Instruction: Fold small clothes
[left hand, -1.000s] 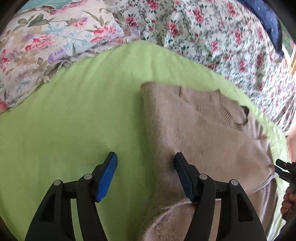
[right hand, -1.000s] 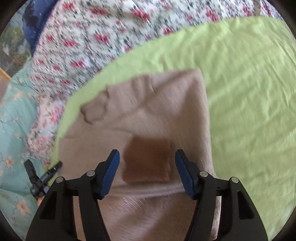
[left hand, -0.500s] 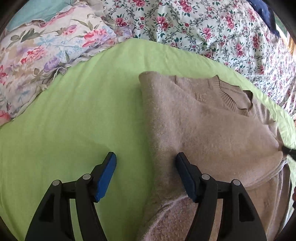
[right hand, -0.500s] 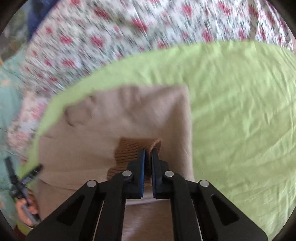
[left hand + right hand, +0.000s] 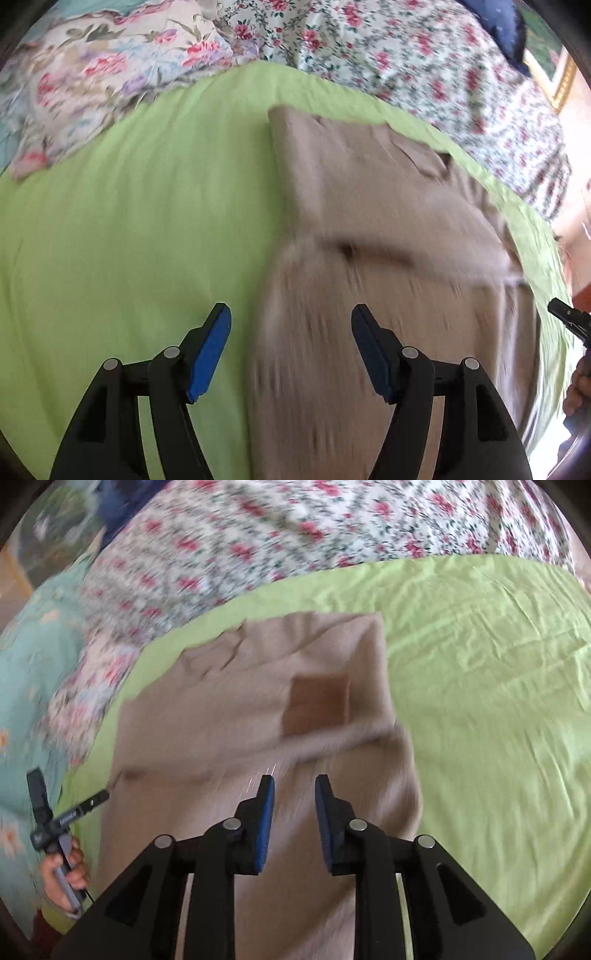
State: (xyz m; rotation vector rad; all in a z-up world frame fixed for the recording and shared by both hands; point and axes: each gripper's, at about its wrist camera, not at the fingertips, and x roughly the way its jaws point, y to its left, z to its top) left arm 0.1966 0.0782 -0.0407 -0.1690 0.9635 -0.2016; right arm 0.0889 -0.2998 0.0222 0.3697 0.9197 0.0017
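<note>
A beige sweater (image 5: pixel 369 229) lies folded on the bed's green sheet (image 5: pixel 129 221). Left hand-held gripper (image 5: pixel 291 350) is spread wide; right hand-held gripper (image 5: pixel 294 812) is slightly parted, gripping nothing.

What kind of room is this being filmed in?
Most likely a bedroom. The beige sweater lies on a bed's green sheet, with a floral quilt bunched behind and a flowered pillow at the side.

Sweater (image 5: pixel 388 229): fuzzy matt beige knit, with a darker brown patch (image 5: pixel 317 705); sheet (image 5: pixel 129 240): smooth matt green cloth, lightly creased; quilt (image 5: pixel 295 531): floral printed cotton.
</note>
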